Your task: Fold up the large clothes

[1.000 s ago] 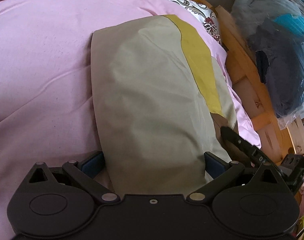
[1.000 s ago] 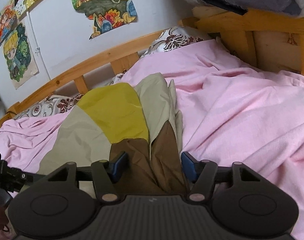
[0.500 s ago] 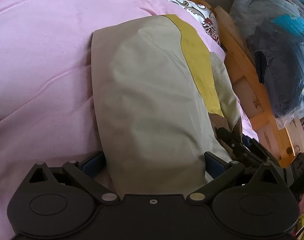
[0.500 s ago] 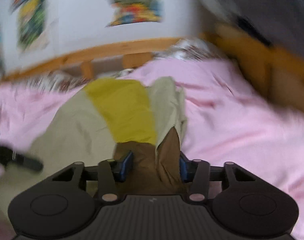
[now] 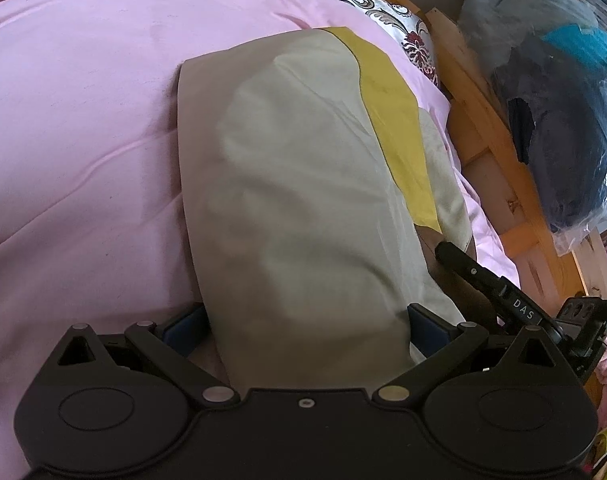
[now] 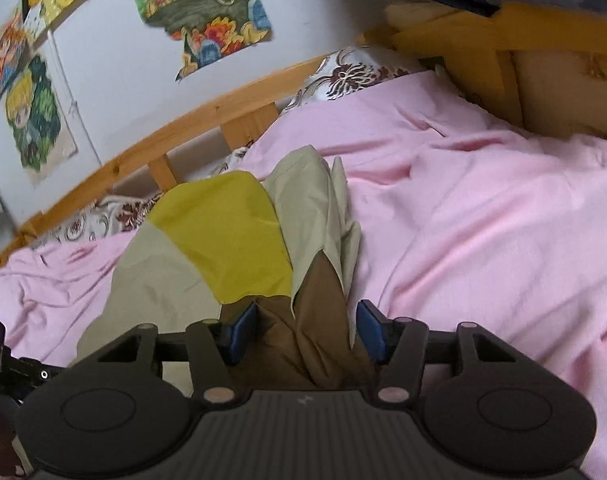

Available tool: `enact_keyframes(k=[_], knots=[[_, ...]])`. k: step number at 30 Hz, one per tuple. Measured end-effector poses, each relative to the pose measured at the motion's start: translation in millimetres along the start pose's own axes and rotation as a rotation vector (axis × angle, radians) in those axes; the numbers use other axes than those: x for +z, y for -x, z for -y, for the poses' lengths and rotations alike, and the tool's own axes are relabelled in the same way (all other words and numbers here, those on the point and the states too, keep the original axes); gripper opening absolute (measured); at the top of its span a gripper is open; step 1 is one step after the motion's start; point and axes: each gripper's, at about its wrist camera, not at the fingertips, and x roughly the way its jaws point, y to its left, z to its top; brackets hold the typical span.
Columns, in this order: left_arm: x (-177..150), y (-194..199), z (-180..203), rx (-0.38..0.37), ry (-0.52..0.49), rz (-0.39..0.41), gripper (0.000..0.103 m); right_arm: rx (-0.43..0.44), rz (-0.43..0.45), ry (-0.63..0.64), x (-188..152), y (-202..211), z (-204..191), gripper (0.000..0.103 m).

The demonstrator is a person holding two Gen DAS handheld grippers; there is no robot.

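My left gripper point(image 5: 307, 322) sits low over the near end of the large garment of beige, mustard-yellow and brown cloth panels point(image 5: 299, 184), its blue-padded fingers point(image 5: 425, 326) spread wide on either side of the beige panel; the cloth runs between them and under the gripper body, and I cannot tell whether the pads press on it. The garment lies lengthwise on the pink bedsheet point(image 5: 83, 120), folded into a long strip, with the yellow band running down its right side and a narrow beige flap beyond that. At the lower right of the left wrist view, the black arm of my right gripper point(image 5: 487, 280) reaches in beside the brown end of the cloth. In the right wrist view, my right gripper point(image 6: 307, 330) has its blue pads point(image 6: 243, 330) partly apart with the bunched brown panel gathered between them; the left pad touches the fabric, while the right pad stands just clear of it. From there the yellow panel and beige folds stretch away toward the wooden bed rail point(image 6: 207, 120). A floral-patterned pillowcase point(image 6: 343, 76) shows at the edge of the sheet, colourful cartoon posters point(image 6: 207, 12) hang on the white wall, and a clear plastic bag of dark clothes point(image 5: 563, 120) rests beyond the wooden bed frame point(image 5: 483, 120).
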Motion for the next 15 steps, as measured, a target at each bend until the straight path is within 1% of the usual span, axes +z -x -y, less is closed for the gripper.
enact_keyframes(k=[1, 5, 8, 15], knots=[[0, 0, 0, 0.001, 0.0, -0.001, 0.103, -0.004, -0.004, 0.009, 0, -1, -2, 0.053], [2, -4, 3, 0.012, 0.002, -0.014, 0.102, -0.015, -0.012, 0.035, -5, -3, -7, 0.048], [5, -7, 8, 0.037, 0.002, -0.028, 0.103, -0.015, -0.01, 0.037, -7, -4, -7, 0.048], [6, -9, 19, 0.092, 0.001, -0.041, 0.102, -0.021, -0.006, 0.045, -10, -5, -8, 0.052]])
